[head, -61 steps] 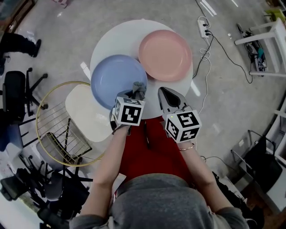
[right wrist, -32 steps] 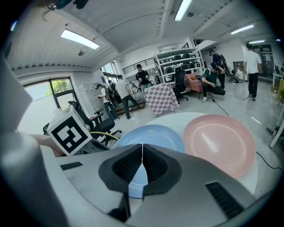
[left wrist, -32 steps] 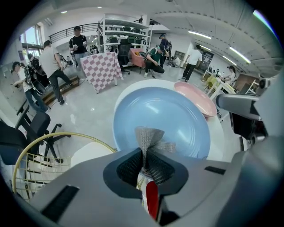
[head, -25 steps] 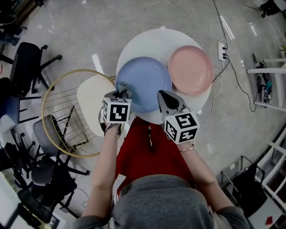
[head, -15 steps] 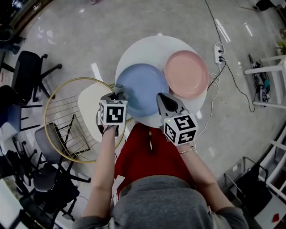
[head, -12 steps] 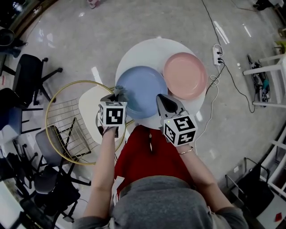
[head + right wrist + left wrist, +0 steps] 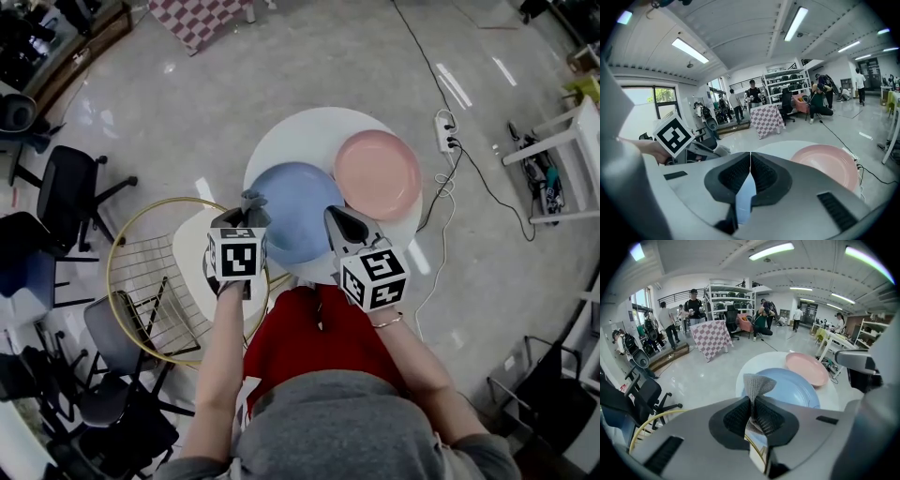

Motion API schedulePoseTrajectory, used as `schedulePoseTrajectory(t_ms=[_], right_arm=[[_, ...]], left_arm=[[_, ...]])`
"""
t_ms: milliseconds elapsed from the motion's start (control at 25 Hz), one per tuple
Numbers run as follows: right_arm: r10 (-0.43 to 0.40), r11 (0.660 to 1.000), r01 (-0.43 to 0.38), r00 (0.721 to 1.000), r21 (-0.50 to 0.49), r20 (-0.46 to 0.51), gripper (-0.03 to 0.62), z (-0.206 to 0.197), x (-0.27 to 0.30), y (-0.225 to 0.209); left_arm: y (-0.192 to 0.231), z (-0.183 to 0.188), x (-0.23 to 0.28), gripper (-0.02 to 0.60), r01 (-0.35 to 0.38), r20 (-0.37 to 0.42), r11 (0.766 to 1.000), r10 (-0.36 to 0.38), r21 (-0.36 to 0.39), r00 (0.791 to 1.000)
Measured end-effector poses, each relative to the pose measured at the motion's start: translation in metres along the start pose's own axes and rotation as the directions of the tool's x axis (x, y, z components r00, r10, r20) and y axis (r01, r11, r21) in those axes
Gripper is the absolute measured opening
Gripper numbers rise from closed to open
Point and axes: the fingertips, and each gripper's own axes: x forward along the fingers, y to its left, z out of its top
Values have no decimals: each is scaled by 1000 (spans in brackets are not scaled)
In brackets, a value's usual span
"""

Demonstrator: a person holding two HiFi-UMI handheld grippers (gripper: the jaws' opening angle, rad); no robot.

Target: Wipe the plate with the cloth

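My left claw (image 7: pixel 247 210) tight on the cloth (image 7: pixel 757 383) at the blue plate (image 7: pixel 302 212)'s left rim; right claw (image 7: pixel 337 218) pressed together, empty, at its right.

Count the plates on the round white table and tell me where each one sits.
2. The blue plate lies on the table's near left part, by the left gripper; the pink plate lies right of it, farther back. No others show.
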Motion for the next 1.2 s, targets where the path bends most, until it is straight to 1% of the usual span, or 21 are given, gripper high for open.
schedulePoseTrajectory(t_ms=[280,560,760,1000,1200], right_arm=[[-39,999,38,995,17,87,29,21,-15,-1],[-74,997,71,984,28,163,29,37,-38,2],[-94,995,90,973,31,210,29,46,-54,3],[-102,995,98,962,27,254,29,56,-72,2],[-119,993,115,951,31,287,29,66,-84,-3]], left_arm=[[-4,29,-24,34,12,118,1000,-15,29,993],[-10,55,-55,34,30,260,999,-40,42,965],[-20,69,-75,34,53,344,997,-71,62,936],[-33,86,-101,34,84,436,994,-108,73,893],[-47,97,-116,34,134,494,987,-159,86,855]])
